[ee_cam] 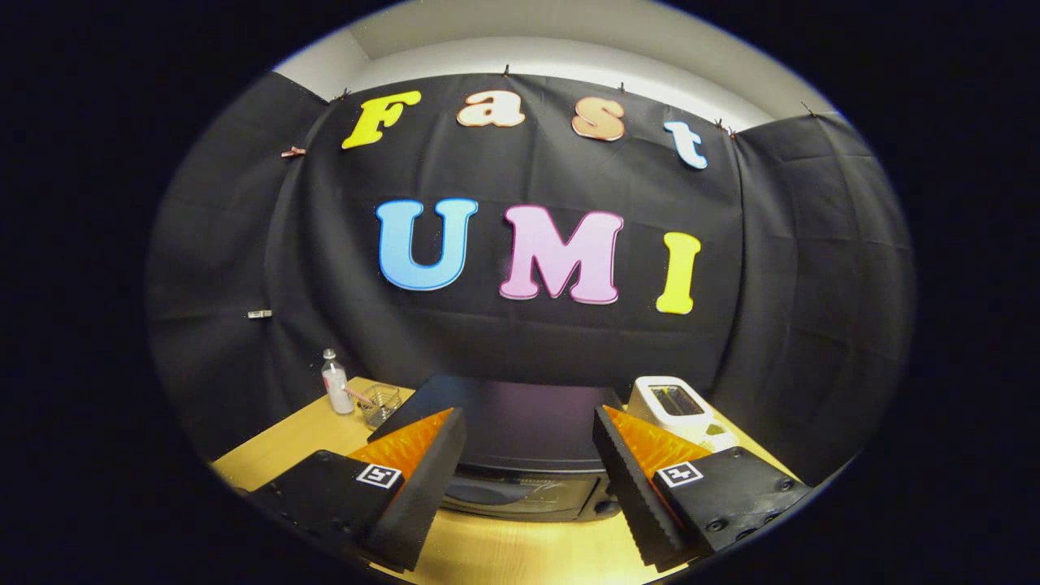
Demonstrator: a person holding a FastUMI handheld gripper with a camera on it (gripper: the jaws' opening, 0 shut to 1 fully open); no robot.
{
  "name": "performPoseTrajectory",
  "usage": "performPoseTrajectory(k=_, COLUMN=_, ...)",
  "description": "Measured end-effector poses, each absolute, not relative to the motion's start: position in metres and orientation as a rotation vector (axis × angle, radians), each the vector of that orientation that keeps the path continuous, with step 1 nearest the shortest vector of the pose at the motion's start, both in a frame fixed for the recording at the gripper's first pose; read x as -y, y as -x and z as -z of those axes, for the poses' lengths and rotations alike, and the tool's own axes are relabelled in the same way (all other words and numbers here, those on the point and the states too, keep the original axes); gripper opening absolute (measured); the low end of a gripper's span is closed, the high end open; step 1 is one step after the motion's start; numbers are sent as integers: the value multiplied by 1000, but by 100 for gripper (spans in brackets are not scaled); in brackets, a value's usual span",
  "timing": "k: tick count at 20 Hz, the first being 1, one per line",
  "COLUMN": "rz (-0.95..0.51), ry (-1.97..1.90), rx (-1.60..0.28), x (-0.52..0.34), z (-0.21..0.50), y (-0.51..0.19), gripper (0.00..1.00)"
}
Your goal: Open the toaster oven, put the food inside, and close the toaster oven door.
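Fingers: the gripper [528, 455] has its fingers spread wide, holding nothing.
Toaster oven [520, 455]: black, door closed, on the table [520, 552] just ahead, between the fingers.
Right: white toaster [674, 406].
Left: bottle [335, 382], glass [380, 404].

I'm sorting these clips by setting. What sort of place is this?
Likely a staged kitchen counter in a cloth-walled booth: a black toaster oven sits just beyond the open gripper, a white toaster beside it on the wooden table.
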State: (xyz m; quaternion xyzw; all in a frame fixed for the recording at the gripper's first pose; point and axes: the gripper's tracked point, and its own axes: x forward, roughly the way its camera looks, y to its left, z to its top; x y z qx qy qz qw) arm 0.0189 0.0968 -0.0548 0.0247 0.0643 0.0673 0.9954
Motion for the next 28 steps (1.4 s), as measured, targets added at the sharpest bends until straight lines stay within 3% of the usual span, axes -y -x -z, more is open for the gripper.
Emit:
performPoseTrajectory(k=9, rz=-114, ry=-138, rx=-367, x=-137, z=142, y=-43, gripper=98)
performPoseTrajectory(k=28, rz=-97, ry=-99, rx=-414, x=-146, z=172, y=-36, gripper=99)
